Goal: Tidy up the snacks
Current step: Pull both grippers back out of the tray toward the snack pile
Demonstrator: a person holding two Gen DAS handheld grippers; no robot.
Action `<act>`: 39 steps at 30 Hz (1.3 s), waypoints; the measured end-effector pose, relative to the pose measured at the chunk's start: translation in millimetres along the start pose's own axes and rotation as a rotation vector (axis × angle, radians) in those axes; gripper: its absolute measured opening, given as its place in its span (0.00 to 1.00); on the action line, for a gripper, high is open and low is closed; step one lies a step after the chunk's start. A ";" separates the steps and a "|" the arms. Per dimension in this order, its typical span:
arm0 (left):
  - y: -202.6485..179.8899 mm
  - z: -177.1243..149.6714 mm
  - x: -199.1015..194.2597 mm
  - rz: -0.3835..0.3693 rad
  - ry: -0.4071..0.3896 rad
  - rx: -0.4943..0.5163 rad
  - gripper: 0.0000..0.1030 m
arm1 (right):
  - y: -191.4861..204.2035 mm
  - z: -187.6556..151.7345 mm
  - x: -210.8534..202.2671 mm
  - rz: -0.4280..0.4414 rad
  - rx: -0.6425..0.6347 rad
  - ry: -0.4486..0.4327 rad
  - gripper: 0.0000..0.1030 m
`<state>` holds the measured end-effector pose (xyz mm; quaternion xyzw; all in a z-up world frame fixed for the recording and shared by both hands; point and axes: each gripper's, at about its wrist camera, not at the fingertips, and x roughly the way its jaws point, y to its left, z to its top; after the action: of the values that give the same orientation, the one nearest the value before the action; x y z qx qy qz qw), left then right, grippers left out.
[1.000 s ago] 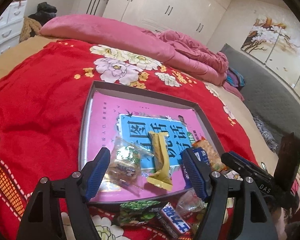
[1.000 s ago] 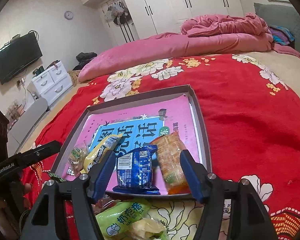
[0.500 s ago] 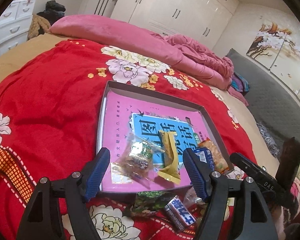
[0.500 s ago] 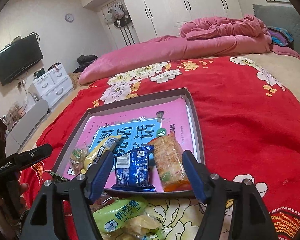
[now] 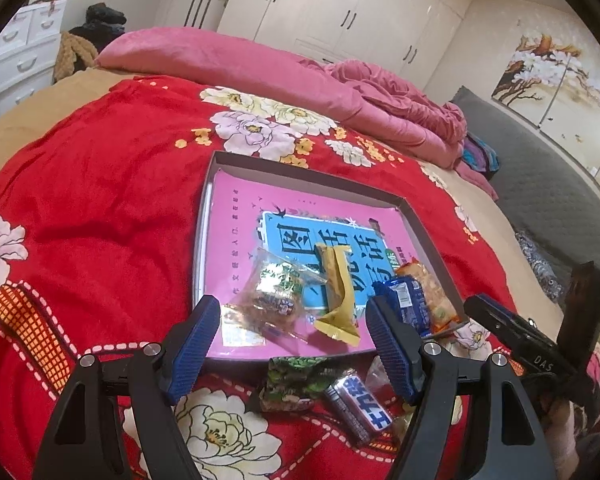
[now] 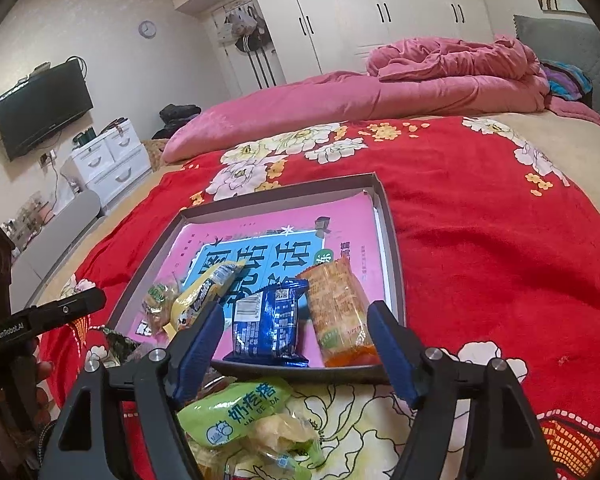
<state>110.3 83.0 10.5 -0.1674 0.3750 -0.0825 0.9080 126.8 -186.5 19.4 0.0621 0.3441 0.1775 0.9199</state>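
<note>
i have four snacks lined up along the near edge of the shallow tray (image 6: 392, 236): a clear-wrapped packet (image 5: 274, 300), a yellow packet (image 5: 338, 300), a blue packet (image 6: 266, 322) and an orange packet (image 6: 338, 312), all lying on the pink book cover that lines the tray. that part looks done.

what is left sits on the red floral blanket (image 5: 100, 208) just outside the tray's near edge: a dark green packet (image 5: 296, 380), a small bar with blue lettering (image 5: 360, 402), and a light green pouch (image 6: 236, 404) with a few crumpled wrappers under it. by my reckoning i am about halfway.

my left gripper (image 5: 294, 344) stands wide, with nothing between its blue pads, hanging over the tray's near edge above the dark green packet. my right gripper (image 6: 292, 342) has just been opening its jaws; they are apart and empty, with the blue and orange packets showing beyond them, untouched. the light green pouch lies just below it, likely my next pick.
</note>
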 end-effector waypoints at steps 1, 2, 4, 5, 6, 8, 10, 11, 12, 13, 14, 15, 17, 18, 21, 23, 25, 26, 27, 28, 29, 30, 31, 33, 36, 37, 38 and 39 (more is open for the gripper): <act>0.0 -0.7 0.2 0.003 0.003 0.000 0.74 | 0.0 -0.5 -0.8 0.001 -0.003 0.001 0.72; -0.2 -1.5 -0.1 0.006 0.007 0.000 0.74 | -0.3 -1.0 -1.5 0.001 -0.004 0.001 0.72; -0.9 -2.6 -1.4 0.003 0.009 -0.002 0.74 | -0.9 -1.6 -2.9 0.004 0.001 0.002 0.72; -1.3 -2.7 -1.8 0.004 0.009 -0.001 0.74 | -1.5 -1.8 -3.7 0.006 0.004 0.001 0.72; -2.2 -3.4 -2.4 0.006 0.009 0.003 0.74 | -1.7 -2.2 -4.7 0.009 0.004 -0.001 0.73; -3.7 -5.5 -2.6 0.011 0.016 0.011 0.74 | -1.9 -2.3 -6.1 0.011 0.003 -0.005 0.74; -4.6 -7.2 -2.2 0.012 0.023 0.013 0.74 | -2.5 -2.7 -6.6 0.012 0.002 -0.002 0.74; -5.0 -8.0 -2.1 0.013 0.026 0.014 0.74 | -3.0 -2.9 -6.8 0.013 0.002 -0.001 0.74; -5.6 -8.9 -2.4 0.015 0.028 0.015 0.74 | -3.6 -2.9 -7.3 0.014 0.001 -0.001 0.74; -6.1 -9.8 -2.8 0.016 0.029 0.017 0.74 | -3.8 -3.3 -7.9 0.016 0.000 0.000 0.74; -6.5 -10.5 -3.3 0.017 0.029 0.017 0.74 | -3.6 -3.8 -8.7 0.017 -0.002 0.000 0.74; -6.8 -11.2 -3.6 0.018 0.032 0.018 0.74 | -3.7 -4.3 -9.2 0.017 -0.003 0.000 0.74; -7.1 -12.4 -3.6 0.020 0.036 0.021 0.74 | -3.1 -5.0 -10.6 0.023 -0.007 0.000 0.75; -7.6 -13.1 -3.5 0.022 0.039 0.023 0.74 | -3.1 -5.1 -11.3 0.027 -0.009 0.000 0.75; -8.9 -15.2 -4.7 0.026 0.042 0.031 0.74 | -2.4 -6.8 -14.3 0.034 -0.020 -0.004 0.76; -8.3 -15.5 -5.2 0.029 0.043 0.029 0.74 | -1.9 -7.2 -15.3 0.033 -0.032 -0.003 0.78; -7.8 -16.3 -5.6 0.026 0.045 0.021 0.74 | -0.8 -8.0 -16.8 0.031 -0.044 -0.003 0.78; -7.0 -16.9 -6.0 0.025 0.047 0.016 0.74 | -0.4 -8.2 -17.3 0.030 -0.048 -0.004 0.78; -6.5 -17.3 -5.9 0.025 0.049 0.012 0.74 | 0.0 -8.6 -17.7 0.030 -0.051 -0.005 0.78; -5.9 -18.1 -6.0 0.025 0.052 0.009 0.74 | 0.7 -8.9 -18.6 0.030 -0.055 -0.005 0.78; -5.4 -19.0 -6.0 0.026 0.055 0.006 0.74 | 1.3 -9.4 -19.6 0.030 -0.060 -0.006 0.78; -5.0 -19.9 -6.3 0.029 0.058 0.006 0.74 | 2.1 -9.7 -20.3 0.032 -0.066 -0.007 0.78; -4.7 -19.9 -6.0 0.030 0.060 0.006 0.74 | 3.6 -10.2 -21.2 0.032 -0.076 -0.008 0.78; -4.3 -21.7 -6.5 0.033 0.066 0.007 0.74 | 6.8 -12.1 -22.9 0.031 -0.097 -0.008 0.78; -4.7 -24.5 -6.3 0.041 0.076 0.015 0.74 | 12.4 -15.5 -23.7 0.030 -0.136 -0.002 0.78; -5.2 -25.3 -6.2 0.045 0.079 0.018 0.74 | 15.6 -17.3 -23.8 0.028 -0.156 0.002 0.78; -5.4 -26.4 -6.2 0.049 0.080 0.022 0.74 | 17.5 -19.2 -24.4 0.027 -0.169 0.005 0.78; -5.5 -27.2 -6.1 0.050 0.083 0.024 0.74 | 19.9 -21.3 -24.7 0.026 -0.184 0.007 0.78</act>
<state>86.6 73.0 -1.5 -0.1435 0.4153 -0.0709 0.8955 89.9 -177.2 23.1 -0.0189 0.3287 0.2206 0.9181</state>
